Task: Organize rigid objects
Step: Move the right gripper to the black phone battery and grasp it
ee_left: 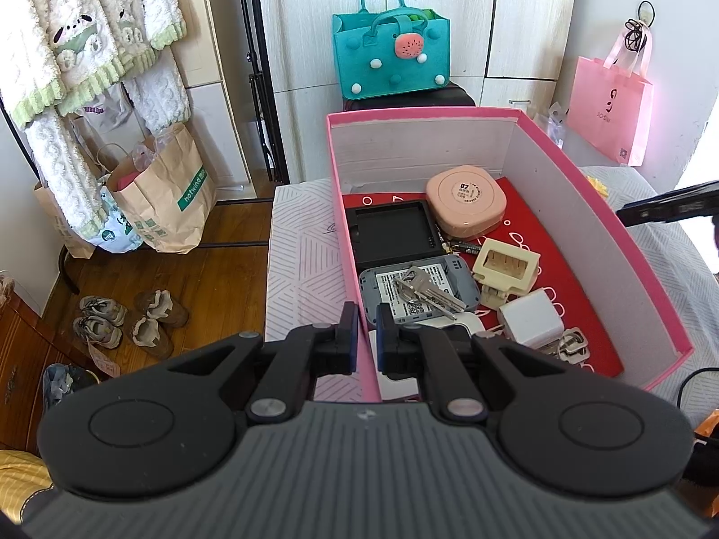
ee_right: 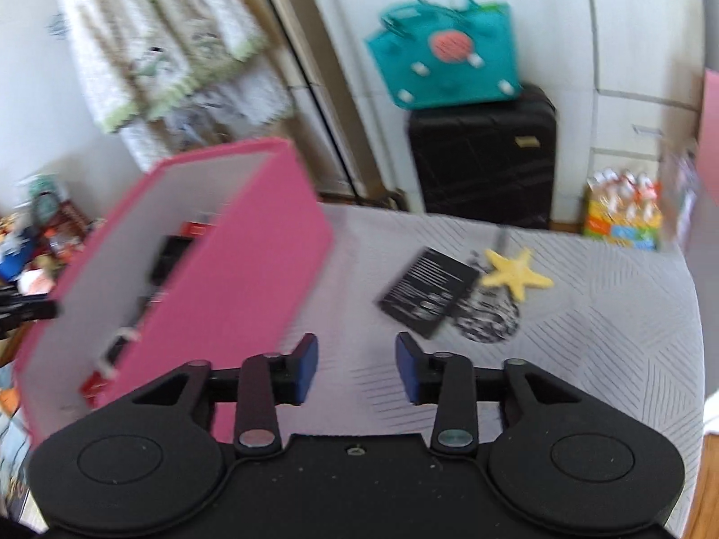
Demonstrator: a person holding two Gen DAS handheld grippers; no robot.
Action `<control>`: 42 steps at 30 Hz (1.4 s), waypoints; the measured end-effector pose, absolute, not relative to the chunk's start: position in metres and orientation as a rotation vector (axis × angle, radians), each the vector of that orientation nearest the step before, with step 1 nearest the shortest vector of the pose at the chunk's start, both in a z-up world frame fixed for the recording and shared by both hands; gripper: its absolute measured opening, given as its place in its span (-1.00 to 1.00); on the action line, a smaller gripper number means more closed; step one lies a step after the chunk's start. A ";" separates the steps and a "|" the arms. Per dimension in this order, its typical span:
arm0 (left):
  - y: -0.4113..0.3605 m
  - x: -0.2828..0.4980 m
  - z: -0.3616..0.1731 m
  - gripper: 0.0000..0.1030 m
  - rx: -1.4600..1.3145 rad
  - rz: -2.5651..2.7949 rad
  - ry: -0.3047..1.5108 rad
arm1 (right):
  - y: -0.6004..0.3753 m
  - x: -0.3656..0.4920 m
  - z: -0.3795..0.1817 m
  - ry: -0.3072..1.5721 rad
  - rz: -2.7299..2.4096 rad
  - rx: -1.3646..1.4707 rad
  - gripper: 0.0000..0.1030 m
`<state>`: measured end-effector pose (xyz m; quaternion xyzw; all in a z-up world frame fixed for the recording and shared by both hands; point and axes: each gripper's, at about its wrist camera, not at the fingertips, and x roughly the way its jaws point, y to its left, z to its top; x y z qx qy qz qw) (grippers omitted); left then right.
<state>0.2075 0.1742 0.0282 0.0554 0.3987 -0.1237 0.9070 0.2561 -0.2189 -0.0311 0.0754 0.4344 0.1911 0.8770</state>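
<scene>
A pink box (ee_left: 597,206) stands on the bed and holds a round pink case (ee_left: 465,200), a black square tray (ee_left: 392,229), a grey device with keys (ee_left: 420,289) on it, a cream plug part (ee_left: 508,269) and a white charger (ee_left: 530,321). My left gripper (ee_left: 367,337) is shut on the box's left wall near its front corner. My right gripper (ee_right: 356,370) is open and empty above the bedsheet, right of the pink box (ee_right: 251,269). A black card (ee_right: 427,285) and a yellow star (ee_right: 517,271) lie ahead of it.
A teal bag (ee_left: 391,58) sits on a black suitcase (ee_right: 485,157) behind the bed. A pink bag (ee_left: 611,108) hangs at the right. Paper bags (ee_left: 157,197) and shoes (ee_left: 130,319) are on the wooden floor at the left. A patterned round item (ee_right: 487,319) lies beside the card.
</scene>
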 end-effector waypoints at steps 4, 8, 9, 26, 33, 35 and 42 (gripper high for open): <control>0.175 0.207 0.029 -0.87 0.111 -0.252 0.827 | -0.222 0.277 -0.055 0.932 0.323 0.158 0.19; 0.176 0.206 0.028 -0.87 0.120 -0.253 0.828 | -0.215 0.290 -0.067 0.922 0.254 0.057 0.31; 0.176 0.206 0.029 -0.87 0.126 -0.253 0.830 | -0.214 0.293 -0.067 0.918 0.259 0.064 0.33; 0.177 0.208 0.030 -0.87 0.137 -0.254 0.836 | -0.170 0.294 -0.072 0.762 0.384 -0.221 0.51; 0.176 0.208 0.030 -0.87 0.141 -0.256 0.836 | -0.185 0.283 -0.060 0.819 0.451 -0.208 0.10; 0.175 0.208 0.030 -0.87 0.141 -0.255 0.836 | -0.192 0.282 -0.056 0.851 0.460 -0.180 0.09; 0.173 0.209 0.031 -0.87 0.139 -0.253 0.837 | -0.189 0.277 -0.063 0.890 0.433 -0.175 0.33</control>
